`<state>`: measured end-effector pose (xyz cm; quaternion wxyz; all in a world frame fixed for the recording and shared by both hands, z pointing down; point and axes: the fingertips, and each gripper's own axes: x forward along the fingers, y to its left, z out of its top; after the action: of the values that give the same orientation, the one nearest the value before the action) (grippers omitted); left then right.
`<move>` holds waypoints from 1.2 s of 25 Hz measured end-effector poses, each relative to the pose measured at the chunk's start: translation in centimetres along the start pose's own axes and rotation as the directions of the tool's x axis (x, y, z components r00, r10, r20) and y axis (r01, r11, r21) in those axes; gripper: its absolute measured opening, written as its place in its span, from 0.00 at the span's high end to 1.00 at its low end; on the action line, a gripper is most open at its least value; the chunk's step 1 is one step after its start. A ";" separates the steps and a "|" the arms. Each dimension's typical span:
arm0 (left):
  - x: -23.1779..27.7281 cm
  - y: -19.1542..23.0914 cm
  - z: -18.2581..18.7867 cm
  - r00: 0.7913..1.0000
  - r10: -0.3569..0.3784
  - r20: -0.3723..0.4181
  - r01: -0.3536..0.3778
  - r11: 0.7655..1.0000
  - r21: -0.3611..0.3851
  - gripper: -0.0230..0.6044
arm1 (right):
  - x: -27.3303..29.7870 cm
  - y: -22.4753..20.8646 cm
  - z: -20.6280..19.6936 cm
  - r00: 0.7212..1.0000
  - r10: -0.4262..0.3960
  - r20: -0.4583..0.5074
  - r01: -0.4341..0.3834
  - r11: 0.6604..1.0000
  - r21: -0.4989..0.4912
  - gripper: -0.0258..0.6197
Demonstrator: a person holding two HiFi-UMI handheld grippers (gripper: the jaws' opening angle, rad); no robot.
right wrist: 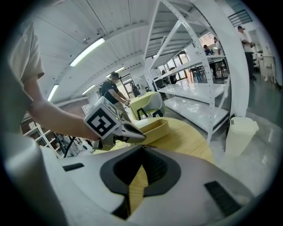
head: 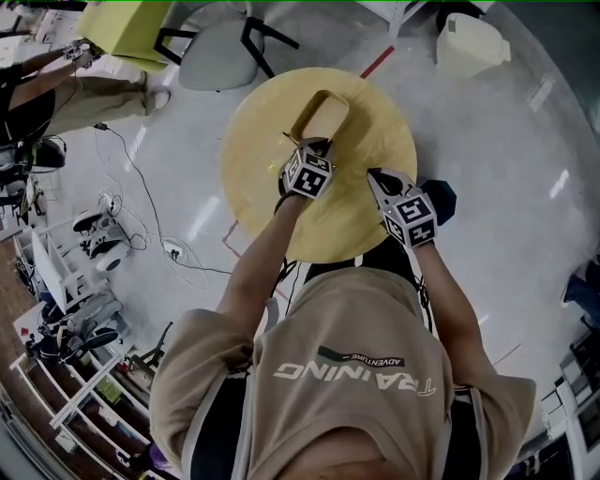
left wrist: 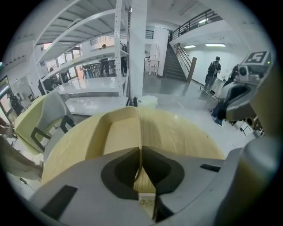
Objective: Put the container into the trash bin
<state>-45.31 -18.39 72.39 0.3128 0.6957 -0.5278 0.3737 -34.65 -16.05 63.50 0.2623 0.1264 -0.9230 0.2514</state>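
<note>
A shallow tan container (head: pixel 323 117) lies on the round yellow table (head: pixel 366 225). My left gripper (head: pixel 309 143) is shut on its near wall; in the left gripper view that thin wall runs straight into the closed jaws (left wrist: pixel 140 162), with the container (left wrist: pixel 117 132) stretching ahead. My right gripper (head: pixel 379 174) hovers just right of it over the table, shut and holding nothing (right wrist: pixel 141 149). In the right gripper view the container (right wrist: pixel 155 128) sits beyond the left gripper (right wrist: pixel 137 137). The cream trash bin (head: pixel 473 42) stands on the floor past the table, at the right (right wrist: pixel 241 132).
A grey chair (head: pixel 220 52) and a yellow chair (head: pixel 127 28) stand beyond the table at the left. Cables (head: pixel 169 248) trail on the floor at the left. A person (head: pixel 56 94) stands at the far left. White shelving (right wrist: pixel 208 88) rises behind the bin.
</note>
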 end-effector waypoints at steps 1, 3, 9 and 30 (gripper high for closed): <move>-0.6 -0.1 0.6 1.000 0.000 0.026 0.000 1.000 -0.014 0.92 | -0.2 0.1 0.1 1.000 -0.002 0.003 0.002 1.000 0.001 0.96; -1.8 -0.2 1.6 0.997 0.001 0.071 0.001 0.999 -0.038 0.92 | -0.5 0.4 0.3 1.000 -0.005 0.011 0.005 1.000 -0.004 0.96; -6.2 -1.0 2.4 0.991 -0.012 0.135 0.030 0.991 -0.129 0.92 | -1.8 2.3 1.2 0.999 -0.012 0.035 0.013 1.000 -0.028 0.96; -14.6 -8.3 -1.3 0.950 -0.196 0.242 0.196 0.980 0.027 0.92 | -8.3 7.6 0.0 0.956 -0.262 0.132 0.259 0.965 0.037 0.96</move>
<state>-39.87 -8.00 60.35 0.2802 0.7856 -0.4902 0.2531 -30.51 -8.76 55.92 0.2287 0.2661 -0.9116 0.2143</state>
